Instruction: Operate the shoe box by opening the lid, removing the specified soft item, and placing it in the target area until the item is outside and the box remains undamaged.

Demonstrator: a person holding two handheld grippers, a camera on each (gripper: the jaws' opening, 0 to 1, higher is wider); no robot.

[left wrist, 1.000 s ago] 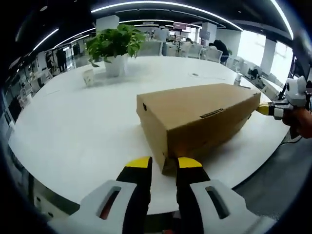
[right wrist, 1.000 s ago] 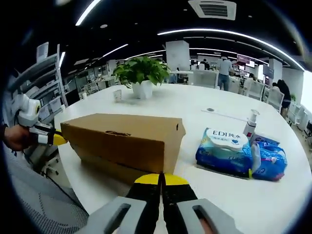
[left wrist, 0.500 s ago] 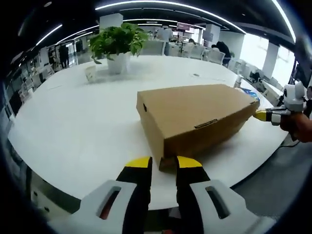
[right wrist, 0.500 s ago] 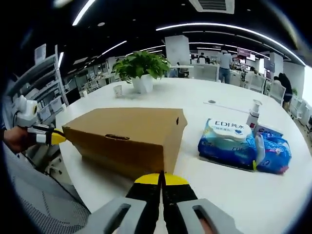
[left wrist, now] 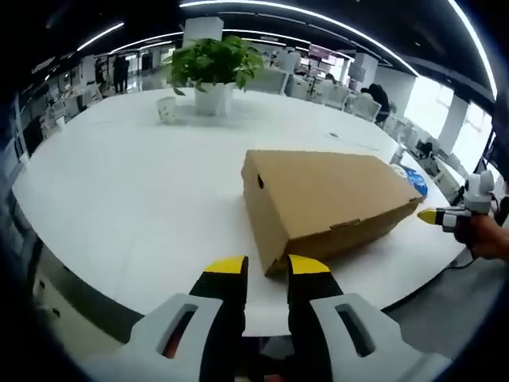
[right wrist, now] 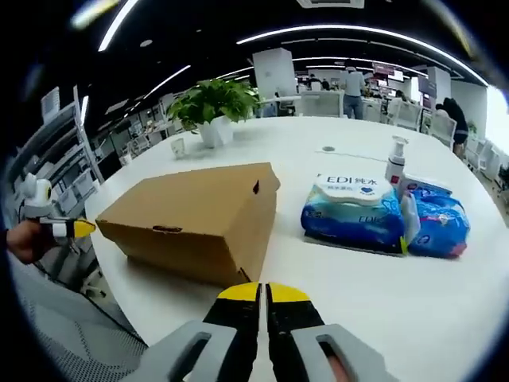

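The closed cardboard shoe box (left wrist: 330,203) is lying on the round white table (left wrist: 119,191), lid down. The left gripper (left wrist: 263,268) is hovering at its near corner, jaws slightly parted and empty. The right gripper (right wrist: 262,291) is holding nothing, jaws nearly touching. The right gripper view is also showing a blue wet-wipes pack (right wrist: 354,211), a pump bottle (right wrist: 395,159) and a potted plant (right wrist: 208,111).

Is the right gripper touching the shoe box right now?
Apart. In the right gripper view, white table shows between the right gripper and the shoe box.
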